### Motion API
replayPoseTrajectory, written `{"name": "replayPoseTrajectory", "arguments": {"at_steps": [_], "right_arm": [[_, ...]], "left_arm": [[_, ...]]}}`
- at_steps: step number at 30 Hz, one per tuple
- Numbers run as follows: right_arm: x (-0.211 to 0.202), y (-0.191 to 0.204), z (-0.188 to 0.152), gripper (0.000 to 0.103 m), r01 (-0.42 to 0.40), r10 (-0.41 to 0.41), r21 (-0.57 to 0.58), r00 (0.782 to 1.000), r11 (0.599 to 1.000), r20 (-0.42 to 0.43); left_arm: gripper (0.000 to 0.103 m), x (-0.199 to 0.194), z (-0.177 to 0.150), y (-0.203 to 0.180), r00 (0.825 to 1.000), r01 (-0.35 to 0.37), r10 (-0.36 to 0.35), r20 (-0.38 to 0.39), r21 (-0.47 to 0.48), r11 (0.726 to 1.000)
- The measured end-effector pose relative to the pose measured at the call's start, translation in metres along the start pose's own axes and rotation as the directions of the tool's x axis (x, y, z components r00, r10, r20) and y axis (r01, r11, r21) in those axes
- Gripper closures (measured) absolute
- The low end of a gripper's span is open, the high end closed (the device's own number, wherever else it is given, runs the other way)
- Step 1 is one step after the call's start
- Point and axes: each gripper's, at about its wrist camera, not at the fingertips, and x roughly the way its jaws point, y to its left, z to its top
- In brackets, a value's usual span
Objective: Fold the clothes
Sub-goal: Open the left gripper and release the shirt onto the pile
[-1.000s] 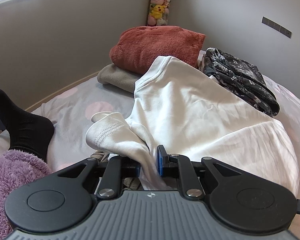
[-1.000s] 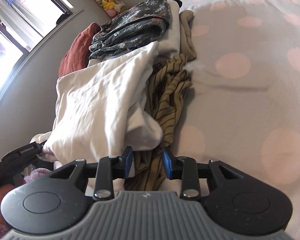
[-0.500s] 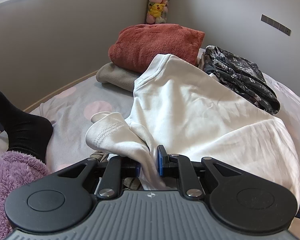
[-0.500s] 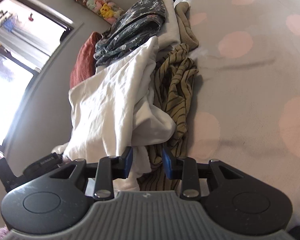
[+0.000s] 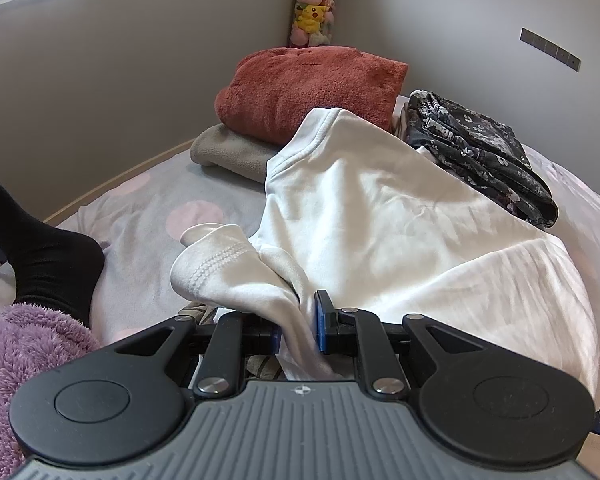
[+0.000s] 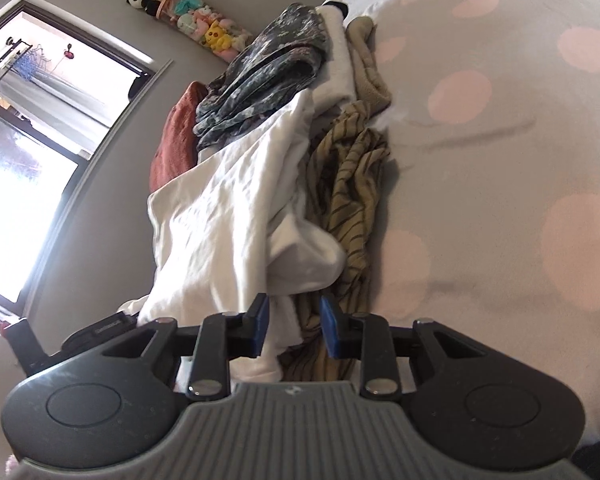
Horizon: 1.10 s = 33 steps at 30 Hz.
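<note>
At nine o'clock of the left view a black sock [image 5: 40, 256] rests on the bed [image 5: 140, 216]; at six the left gripper [image 5: 298, 326] is clamped on the cuff end of the white top [image 5: 380, 216], which drapes up toward one o'clock. In the right view the right gripper [image 6: 293, 326] has just been narrowing, jaws apart, with the top's hem [image 6: 274, 344] and some striped cloth [image 6: 352, 200] between them. To grip well, I judge it should shift toward nine o'clock and catch white fabric only.
</note>
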Motion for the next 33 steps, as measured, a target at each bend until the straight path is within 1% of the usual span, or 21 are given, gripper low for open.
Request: {"name": "replayPoseTrajectory", "arguments": {"at_steps": [2,4,5,7,8,9,10,11,12,13,15,17,18,19,21,24,27,30,33], "right_arm": [[0.000,0.004,-0.005,0.070,-0.033,0.033,-0.001,0.999,0.999,-0.009],[0.003,0.007,-0.011,0.069,-0.037,0.036,-0.014,0.999,0.999,-0.027],[0.005,0.009,-0.013,0.067,-0.031,0.030,-0.019,0.999,0.999,-0.035],[0.011,0.008,-0.017,0.067,-0.025,0.024,-0.004,0.998,1.000,-0.057],[0.014,0.006,-0.019,0.067,-0.030,0.031,0.014,0.997,0.999,-0.071],[0.017,0.005,-0.021,0.067,-0.035,0.037,0.028,0.996,0.999,-0.079],[0.019,0.005,-0.023,0.067,-0.040,0.044,0.040,0.995,0.998,-0.085],[0.021,0.005,-0.024,0.068,-0.042,0.046,0.045,0.995,0.998,-0.089],[0.022,0.006,-0.025,0.081,-0.043,0.047,0.045,0.995,0.998,-0.086],[0.021,0.007,-0.024,0.086,-0.050,0.053,0.044,0.995,0.998,-0.082],[0.017,0.011,-0.021,0.093,-0.079,0.082,0.043,0.994,0.996,-0.069],[0.011,0.017,-0.015,0.094,-0.100,0.102,0.031,0.993,0.995,-0.059],[0.008,0.020,-0.012,0.094,-0.109,0.110,0.024,0.992,0.994,-0.055],[0.005,0.024,-0.008,0.095,-0.119,0.119,0.017,0.992,0.993,-0.051],[-0.001,0.030,-0.002,0.095,-0.137,0.137,0.004,0.990,0.991,-0.043],[-0.007,0.040,0.010,0.095,-0.140,0.140,-0.012,0.989,0.990,-0.043],[-0.011,0.047,0.019,0.095,-0.135,0.134,-0.018,0.990,0.991,-0.043],[-0.013,0.052,0.025,0.095,-0.135,0.134,-0.007,0.990,0.991,-0.053],[-0.012,0.054,0.027,0.095,-0.138,0.139,0.014,0.988,0.990,-0.073]], "left_arm": [[0.089,-0.003,-0.001,0.000,1.000,-0.006,0.006,0.002,0.011,1.000],[0.084,-0.008,-0.001,-0.001,1.000,-0.021,0.021,0.005,0.030,0.999],[0.082,-0.012,-0.002,-0.001,0.999,-0.031,0.030,0.009,0.042,0.999],[0.073,-0.018,-0.003,-0.002,0.998,-0.063,0.062,0.018,0.069,0.996],[0.071,-0.021,-0.004,-0.002,0.996,-0.085,0.084,0.022,0.086,0.993],[0.065,-0.023,-0.004,-0.002,0.994,-0.107,0.105,0.027,0.102,0.989],[0.063,-0.026,-0.005,-0.003,0.991,-0.129,0.126,0.032,0.119,0.984],[0.063,-0.028,-0.005,-0.001,0.990,-0.137,0.134,0.029,0.118,0.983],[0.063,-0.033,-0.005,0.000,0.991,-0.136,0.133,0.030,0.112,0.984],[0.063,-0.038,-0.005,0.000,0.991,-0.133,0.130,0.032,0.105,0.986],[0.063,-0.051,-0.004,-0.001,0.992,-0.122,0.118,0.047,0.104,0.987],[0.063,-0.067,-0.003,-0.007,0.993,-0.103,0.094,0.077,0.122,0.987],[0.062,-0.074,-0.003,-0.011,0.993,-0.084,0.071,0.092,0.135,0.987],[0.060,-0.081,-0.003,-0.017,0.994,-0.050,0.034,0.105,0.161,0.986],[0.058,-0.095,-0.003,-0.031,0.992,0.017,-0.045,0.119,0.224,0.974],[0.056,-0.105,-0.005,-0.056,0.986,0.097,-0.136,0.097,0.330,0.939],[0.055,-0.109,-0.011,-0.081,0.977,0.154,-0.202,0.063,0.442,0.884],[0.052,-0.110,-0.020,-0.105,0.967,0.197,-0.254,0.027,0.552,0.810],[0.051,-0.109,-0.034,-0.126,0.963,0.208,-0.271,-0.008,0.665,0.717]]}}
